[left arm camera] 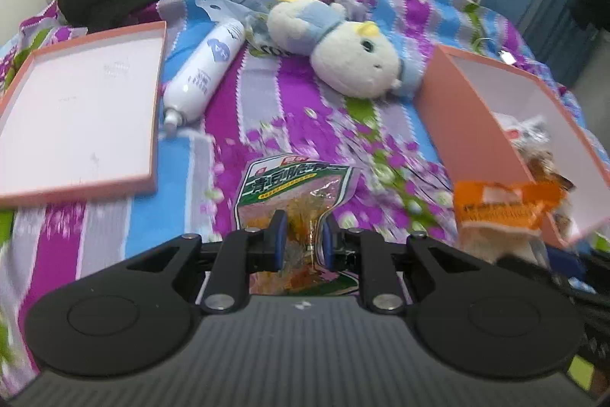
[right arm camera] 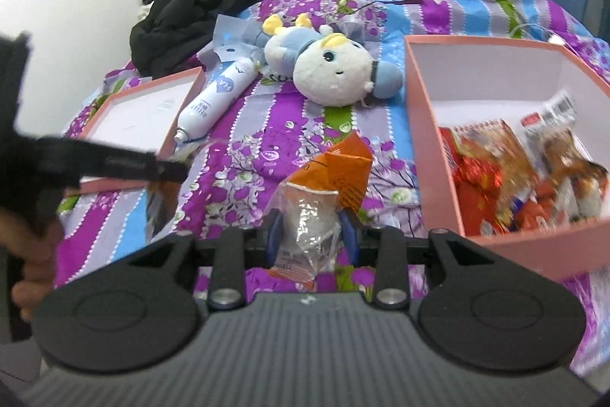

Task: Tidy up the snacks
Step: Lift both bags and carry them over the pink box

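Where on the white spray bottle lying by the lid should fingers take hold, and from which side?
Grip the white spray bottle across the middle of its round body, coming from above. It lies flat on the bedspread, its nozzle end by the pink lid, so a grip across its width probably suits it best.

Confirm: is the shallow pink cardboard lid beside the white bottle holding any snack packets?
No, the shallow pink cardboard lid shows only its bare white inside; the white bottle lies beside it.
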Motion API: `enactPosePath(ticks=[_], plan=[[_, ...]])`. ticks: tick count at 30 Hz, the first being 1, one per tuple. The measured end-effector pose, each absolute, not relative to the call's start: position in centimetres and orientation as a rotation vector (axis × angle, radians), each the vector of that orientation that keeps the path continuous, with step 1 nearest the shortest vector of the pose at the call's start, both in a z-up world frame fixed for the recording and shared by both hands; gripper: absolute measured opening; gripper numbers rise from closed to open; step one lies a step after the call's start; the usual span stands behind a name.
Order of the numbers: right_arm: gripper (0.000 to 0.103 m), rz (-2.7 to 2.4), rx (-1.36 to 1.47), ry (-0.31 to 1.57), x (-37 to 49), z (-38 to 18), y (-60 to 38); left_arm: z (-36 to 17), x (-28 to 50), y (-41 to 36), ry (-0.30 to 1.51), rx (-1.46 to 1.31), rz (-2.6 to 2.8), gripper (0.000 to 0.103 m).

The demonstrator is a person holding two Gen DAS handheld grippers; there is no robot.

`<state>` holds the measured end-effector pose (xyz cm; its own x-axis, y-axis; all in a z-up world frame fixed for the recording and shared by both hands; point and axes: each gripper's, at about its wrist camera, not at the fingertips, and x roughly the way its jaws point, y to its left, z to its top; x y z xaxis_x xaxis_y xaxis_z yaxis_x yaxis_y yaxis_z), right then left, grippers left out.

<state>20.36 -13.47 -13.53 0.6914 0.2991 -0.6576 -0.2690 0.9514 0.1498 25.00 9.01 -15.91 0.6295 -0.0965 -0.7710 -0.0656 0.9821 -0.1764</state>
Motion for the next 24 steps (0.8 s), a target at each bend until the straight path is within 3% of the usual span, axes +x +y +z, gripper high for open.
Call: enactPosePath(ticks=[11, 24], plan=[[0.036, 0.296, 0.052, 0.696, 14.5, -10.2, -16.0, -11.6, 15.2, 5.2, 0.827, -0.273, -0.110, 0.022], [0.036, 0.271, 0.051, 0.611, 8.8, -6.0, -18.8, -5.2, 9.5, 2.1, 0.709, -0.281, -0.207, 0.022]])
